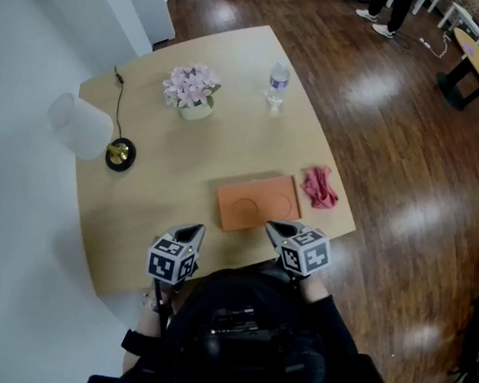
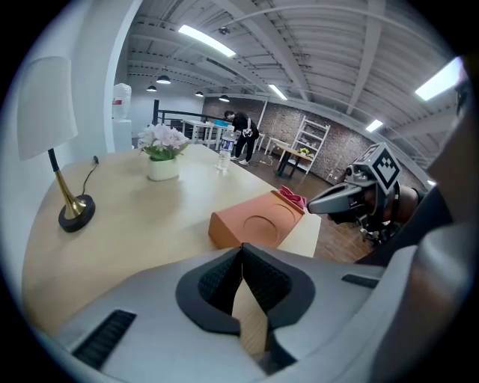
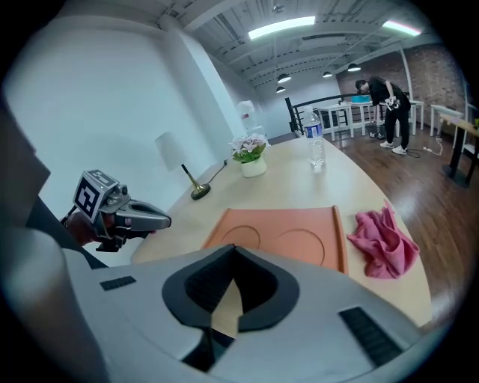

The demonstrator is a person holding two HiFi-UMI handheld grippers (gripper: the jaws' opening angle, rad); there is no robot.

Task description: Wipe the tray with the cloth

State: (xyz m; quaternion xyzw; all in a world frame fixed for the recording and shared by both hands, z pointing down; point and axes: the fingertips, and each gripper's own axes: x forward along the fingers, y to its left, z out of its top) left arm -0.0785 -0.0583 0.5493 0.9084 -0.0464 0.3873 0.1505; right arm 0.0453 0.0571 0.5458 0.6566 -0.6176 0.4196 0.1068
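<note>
the pale wooden tabletop (image 1: 159, 220) carries everything. on its near half lies the orange tray (image 1: 257, 202), flat, with two round recesses; it looks stiff and light, so it may slide on the smooth wood if pressed sideways. just beside the tray's right end lies the pink cloth (image 1: 320, 188), crumpled in a heap. it looks soft, limp and light, best pinched at a raised fold on top so a wad hangs below for wiping. the left tongs (image 2: 241, 248) and the right tongs (image 3: 232, 250) hover over the near edge, both clenched on nothing, tips together. the water bottle (image 1: 277, 82) at the far side bears a label too small to read; the only other print is the square markers on the tongs.
</note>
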